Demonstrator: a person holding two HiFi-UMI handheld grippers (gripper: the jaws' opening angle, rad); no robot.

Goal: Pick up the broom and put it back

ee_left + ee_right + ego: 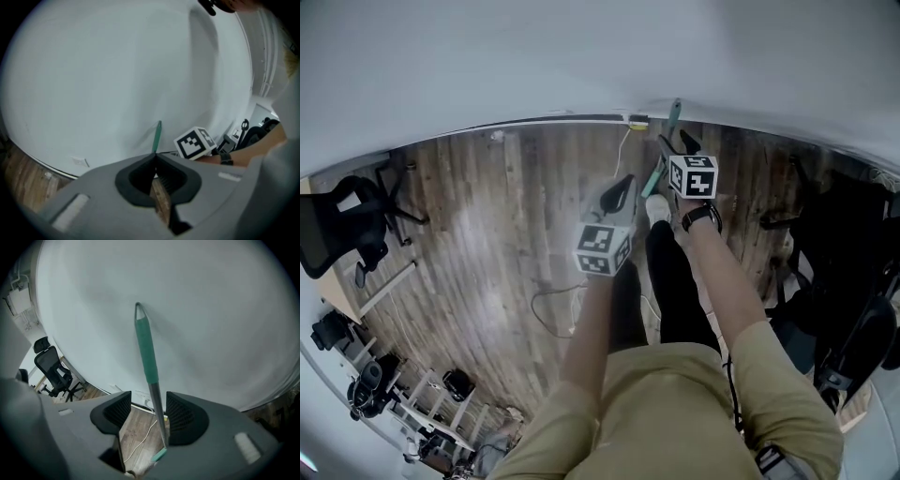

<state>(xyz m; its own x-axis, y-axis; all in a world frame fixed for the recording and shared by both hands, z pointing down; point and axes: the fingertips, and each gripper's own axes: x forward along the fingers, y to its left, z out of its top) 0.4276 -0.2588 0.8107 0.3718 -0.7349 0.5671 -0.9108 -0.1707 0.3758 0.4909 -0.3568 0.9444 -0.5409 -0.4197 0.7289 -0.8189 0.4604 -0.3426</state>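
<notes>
The green-gripped, metal-shafted broom [145, 350] leans nearly upright against the plain white wall [225, 324]. In the right gripper view its long axis runs from the green head at 6 o'clock up to the looped handle tip near 12, tilted slightly towards 11. The right gripper [149, 398] has its 2 jaws apart, with the shaft between them, close beside the 3 o'clock pad and not squeezed. The left gripper [155, 157], at 8 o'clock of the right one in the head view, is closed on nothing above the brown wooden plank floor [487, 216]
</notes>
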